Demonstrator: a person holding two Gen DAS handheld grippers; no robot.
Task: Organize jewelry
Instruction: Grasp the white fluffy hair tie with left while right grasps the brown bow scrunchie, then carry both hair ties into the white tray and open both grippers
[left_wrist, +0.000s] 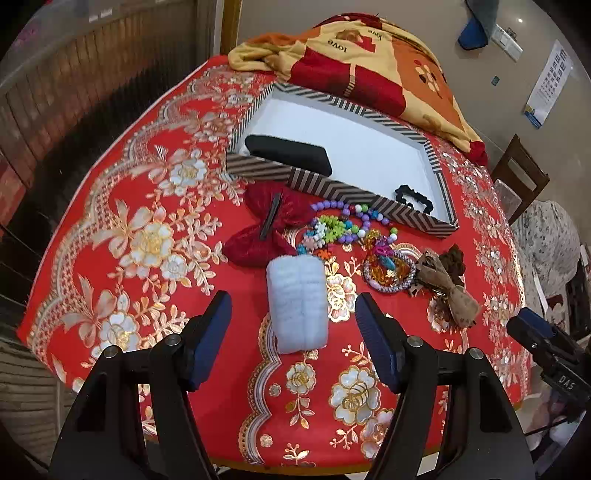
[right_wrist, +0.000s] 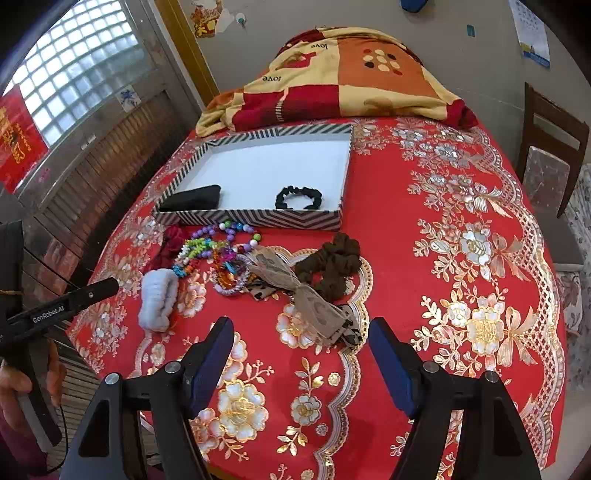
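A striped tray (left_wrist: 332, 186) (right_wrist: 258, 218) with a white floor holds a black pouch (left_wrist: 288, 155) (right_wrist: 195, 198) and a black scrunchie (left_wrist: 412, 197) (right_wrist: 299, 197). In front of it lie a red bow clip (left_wrist: 264, 230), colourful bead strings (left_wrist: 340, 225) (right_wrist: 210, 243), bracelets (left_wrist: 388, 271) (right_wrist: 231, 277), a beige bow (left_wrist: 447, 288) (right_wrist: 306, 299), a brown scrunchie (right_wrist: 332, 266) and a pale blue fluffy band (left_wrist: 297, 301) (right_wrist: 159, 299). My left gripper (left_wrist: 293, 314) is open, with the blue band just ahead between its fingers. My right gripper (right_wrist: 301, 338) is open, just short of the beige bow.
A red floral cloth (right_wrist: 424, 258) covers the table. A folded patterned blanket (left_wrist: 369, 62) (right_wrist: 343, 77) lies behind the tray. A wooden chair (right_wrist: 550, 147) stands at the right. The right gripper's body shows at the left wrist view's right edge (left_wrist: 546, 343).
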